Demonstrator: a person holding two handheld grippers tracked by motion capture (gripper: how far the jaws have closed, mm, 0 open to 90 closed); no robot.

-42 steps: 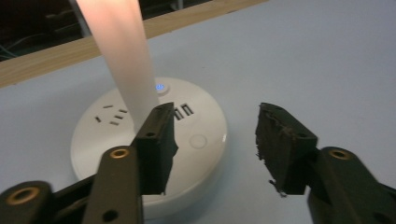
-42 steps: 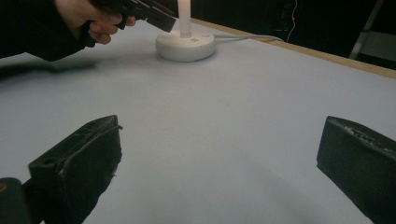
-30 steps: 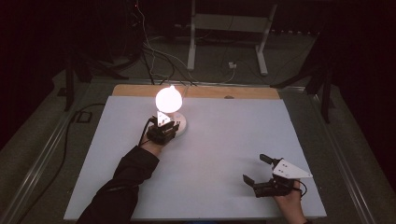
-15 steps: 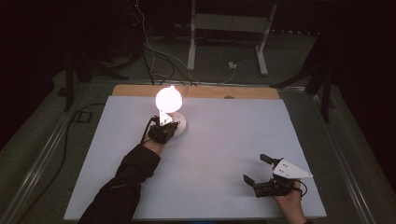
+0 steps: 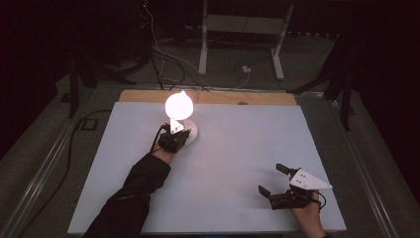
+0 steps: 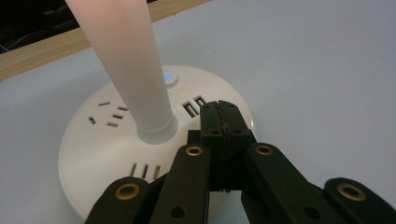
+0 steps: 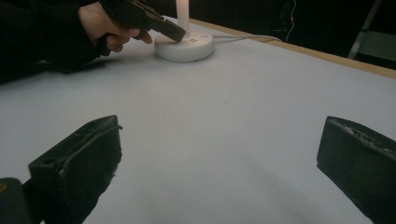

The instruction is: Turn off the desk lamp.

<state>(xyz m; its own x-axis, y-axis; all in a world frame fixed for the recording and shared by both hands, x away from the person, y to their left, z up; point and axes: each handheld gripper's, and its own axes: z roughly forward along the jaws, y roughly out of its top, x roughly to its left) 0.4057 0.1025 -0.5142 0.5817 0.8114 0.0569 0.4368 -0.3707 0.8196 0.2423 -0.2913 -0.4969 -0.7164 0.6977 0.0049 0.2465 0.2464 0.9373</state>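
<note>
A lamp stands at the far left of the tabletop, lit, its bulb a glowing white globe that washes out its own detail in the high view. Its base is a low round disc of smooth, glossy white plastic, and from it rises a matt, translucent stem that narrows toward a collar at the bottom. The top of the disc carries moulded slots — groups of socket holes on the left and near side, two rectangular USB-type ports on the right — and a small round button with a blue glow just behind the stem. No lettering can be read on it. A white cord runs from the base to the far edge.

The left tool is closed with nothing between its jaws, their toothed black pads pressed together; the tips rest on the top of the base, just near of the USB ports and right of the stem.

The right tool lies at the near right of the tabletop, well apart from the lamp, its jaws spread wide and empty, with a grey three-cornered plate on top. The tabletop is a smooth, pale, matt sheet with a strip of bare wood along its far edge.
</note>
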